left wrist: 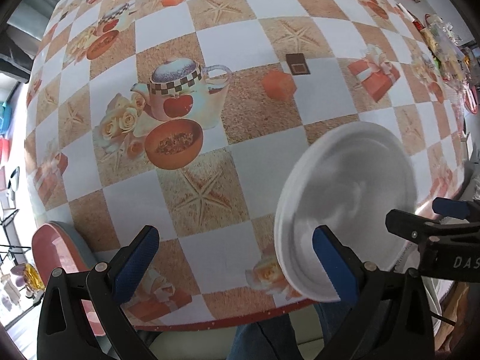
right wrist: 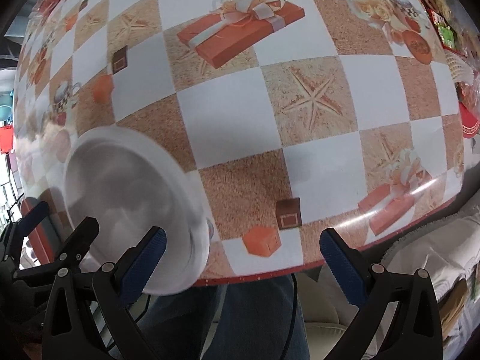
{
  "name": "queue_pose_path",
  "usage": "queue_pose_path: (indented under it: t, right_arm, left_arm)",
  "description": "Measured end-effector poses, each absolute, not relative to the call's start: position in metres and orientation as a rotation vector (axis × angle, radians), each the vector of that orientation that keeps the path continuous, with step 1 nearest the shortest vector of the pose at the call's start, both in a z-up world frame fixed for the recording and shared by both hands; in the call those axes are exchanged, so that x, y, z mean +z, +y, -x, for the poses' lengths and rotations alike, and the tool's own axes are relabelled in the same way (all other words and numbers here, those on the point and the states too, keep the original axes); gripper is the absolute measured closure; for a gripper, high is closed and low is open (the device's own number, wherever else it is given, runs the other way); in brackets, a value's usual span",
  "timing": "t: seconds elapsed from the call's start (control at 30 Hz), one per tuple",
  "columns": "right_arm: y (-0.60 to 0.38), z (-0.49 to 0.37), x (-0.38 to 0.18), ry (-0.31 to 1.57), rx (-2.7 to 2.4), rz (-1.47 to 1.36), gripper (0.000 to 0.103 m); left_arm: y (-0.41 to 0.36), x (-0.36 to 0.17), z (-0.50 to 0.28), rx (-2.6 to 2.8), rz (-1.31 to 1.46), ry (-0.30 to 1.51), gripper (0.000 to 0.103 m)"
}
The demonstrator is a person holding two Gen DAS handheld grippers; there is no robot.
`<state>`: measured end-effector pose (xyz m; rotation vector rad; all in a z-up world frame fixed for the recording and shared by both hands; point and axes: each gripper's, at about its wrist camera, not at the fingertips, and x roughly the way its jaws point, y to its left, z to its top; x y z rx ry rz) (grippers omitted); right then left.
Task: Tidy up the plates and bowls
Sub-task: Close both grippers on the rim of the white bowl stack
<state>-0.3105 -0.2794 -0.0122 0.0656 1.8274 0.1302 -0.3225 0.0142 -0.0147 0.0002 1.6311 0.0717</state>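
**Both grippers hovering open over a white plate at the bench edge**

The left gripper (left wrist: 237,258) is hanging above the near edge of the bench (left wrist: 210,138), tilted down toward its checkered cloth, with its blue-padded fingers (left wrist: 136,262) spread wide apart and gripping nothing. A white plate (left wrist: 345,207) is sitting tilted and motion-blurred, partly behind the right-hand finger and reaching out past it; whether that finger is touching the rim cannot be told.

The right gripper (right wrist: 243,259) is likewise angled down over the bench edge, its fingers (right wrist: 340,265) standing well apart and empty. In its view the same plate (right wrist: 129,198) is lying behind and outward of the left-hand finger, its lower rim overhanging the bench edge. Each gripper is showing in the other's view, just beyond the plate. Between the fingers, below the bench edge, the person's blue trousers (right wrist: 255,315) are showing.
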Motion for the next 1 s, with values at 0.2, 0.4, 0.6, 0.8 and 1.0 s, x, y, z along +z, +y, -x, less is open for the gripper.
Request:
queue_pose_path:
  t: [0.2,0.4,0.6,0.8,1.0]
  right_arm:
    - [-0.270,0.304,-0.034,1.846,0.152,-0.021,0.000]
    - [-0.264,0.300,-0.049,1.863,0.163,0.015,0.000]
    - [-0.269,0.296,-0.052,1.867,0.169,0.012,0.000]
    - [-0.265,0.299,-0.057,1.894,0.171,0.012,0.000]
    - [-0.259,0.294,-0.055,1.882,0.173,-0.001,0.000]
  left_arm:
    - [0.004,-0.033,0.323,0.076,-0.019,1.647,0.001]
    - [0.001,-0.047,0.325,0.077,-0.036,1.648,0.001]
    - [0.001,-0.062,0.326,0.038,-0.003,1.652,0.000]
    - [0.002,-0.072,0.327,0.019,0.031,1.667,0.000]
    - [0.007,-0.077,0.320,0.010,0.026,1.679,0.003]
